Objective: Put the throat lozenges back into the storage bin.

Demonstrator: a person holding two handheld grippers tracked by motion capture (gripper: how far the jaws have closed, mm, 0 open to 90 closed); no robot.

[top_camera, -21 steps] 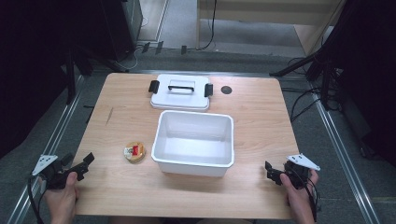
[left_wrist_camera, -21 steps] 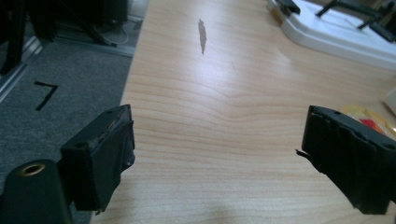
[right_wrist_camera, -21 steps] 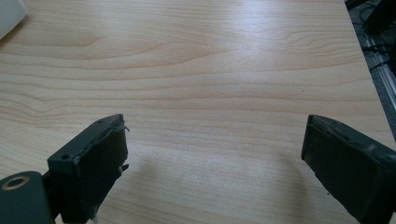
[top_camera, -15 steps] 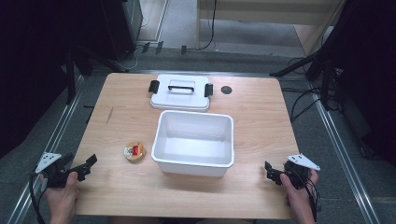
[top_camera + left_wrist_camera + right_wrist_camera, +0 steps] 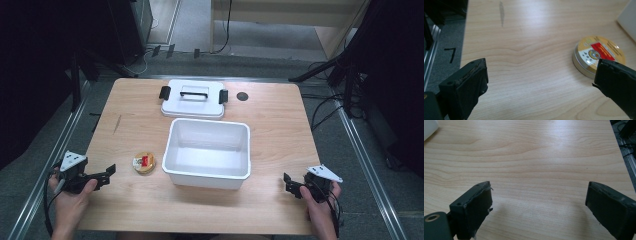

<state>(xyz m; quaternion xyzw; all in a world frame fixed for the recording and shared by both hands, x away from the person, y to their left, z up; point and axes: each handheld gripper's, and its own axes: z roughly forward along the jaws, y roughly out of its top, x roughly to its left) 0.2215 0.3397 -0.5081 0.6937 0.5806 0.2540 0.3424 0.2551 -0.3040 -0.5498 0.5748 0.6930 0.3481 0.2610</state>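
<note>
A small round gold tin [image 5: 144, 162] with a red and white label lies on the wooden table [image 5: 280, 115], just left of an open white plastic tub [image 5: 207, 152]. My left gripper [image 5: 106, 175] is held low at the table's front left, open, its jaws pointing at the tin from a short way off. In the left gripper view the tin [image 5: 596, 53] lies ahead, just beyond the right jaw, with bare wood between the jaws of the left gripper [image 5: 541, 75]. My right gripper [image 5: 290, 185] sits at the front right, open over bare wood [image 5: 539, 200].
The tub's white lid [image 5: 192, 100] with black clips and a handle lies behind the tub. A small dark round spot [image 5: 242, 96] marks the table to the lid's right. Cables and dark stands surround the table on the floor.
My left gripper has moved forward and to the right, closer to the tin. The right gripper has stayed in place.
</note>
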